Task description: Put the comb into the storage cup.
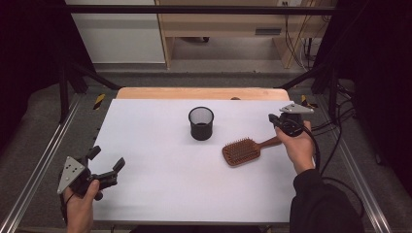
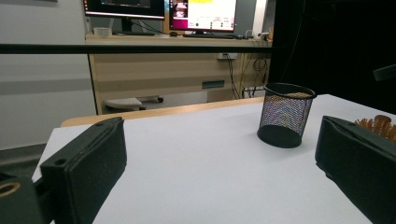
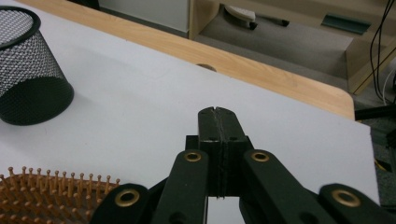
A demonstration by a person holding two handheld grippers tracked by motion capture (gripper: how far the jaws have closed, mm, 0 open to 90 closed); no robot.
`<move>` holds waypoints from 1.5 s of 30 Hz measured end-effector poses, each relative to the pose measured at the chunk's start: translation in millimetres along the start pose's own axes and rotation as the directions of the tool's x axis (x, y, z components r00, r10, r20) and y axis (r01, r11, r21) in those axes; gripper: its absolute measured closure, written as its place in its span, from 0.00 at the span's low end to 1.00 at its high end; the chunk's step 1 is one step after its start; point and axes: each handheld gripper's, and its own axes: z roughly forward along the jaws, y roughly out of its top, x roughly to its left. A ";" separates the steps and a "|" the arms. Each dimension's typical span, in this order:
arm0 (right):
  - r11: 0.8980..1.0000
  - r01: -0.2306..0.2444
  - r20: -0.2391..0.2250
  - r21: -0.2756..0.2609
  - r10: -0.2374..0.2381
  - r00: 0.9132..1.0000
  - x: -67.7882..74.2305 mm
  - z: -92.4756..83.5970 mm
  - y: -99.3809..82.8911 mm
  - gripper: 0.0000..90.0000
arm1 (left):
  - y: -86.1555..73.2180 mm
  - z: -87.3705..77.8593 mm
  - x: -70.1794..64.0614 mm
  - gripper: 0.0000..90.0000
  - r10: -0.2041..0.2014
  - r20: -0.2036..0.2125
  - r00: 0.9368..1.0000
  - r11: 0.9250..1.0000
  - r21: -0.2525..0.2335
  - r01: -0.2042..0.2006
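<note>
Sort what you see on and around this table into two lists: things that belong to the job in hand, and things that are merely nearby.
Part of the job:
- wooden hairbrush, bristles up, beside the right gripper
- black mesh cup, upright at mid-table
- right gripper, jaws shut with nothing between them
- left gripper, jaws open

Merely nearby:
- monitors on the far desk
- cables by the desk

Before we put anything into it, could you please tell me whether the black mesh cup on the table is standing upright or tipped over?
Upright. The mesh cup stands on its solid base on the white table, with its round rim facing up in the left gripper view.
</note>
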 end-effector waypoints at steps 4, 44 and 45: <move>0.999 -0.012 -0.008 0.043 0.012 1.000 2.0 9.1 -3.6 1.00 | 0.2 -0.2 0.2 0.03 0.001 0.000 1.000 1.000 0.000 -0.001; 0.935 0.069 -0.084 0.348 -0.042 0.996 13.2 10.1 -69.6 1.00 | -0.3 0.1 0.7 0.02 0.005 -0.008 1.000 1.000 0.011 -0.005; 0.934 0.078 -0.101 0.347 -0.046 0.994 15.7 6.5 -71.5 1.00 | -0.3 -0.1 0.9 0.02 0.005 -0.009 1.000 1.000 0.011 -0.005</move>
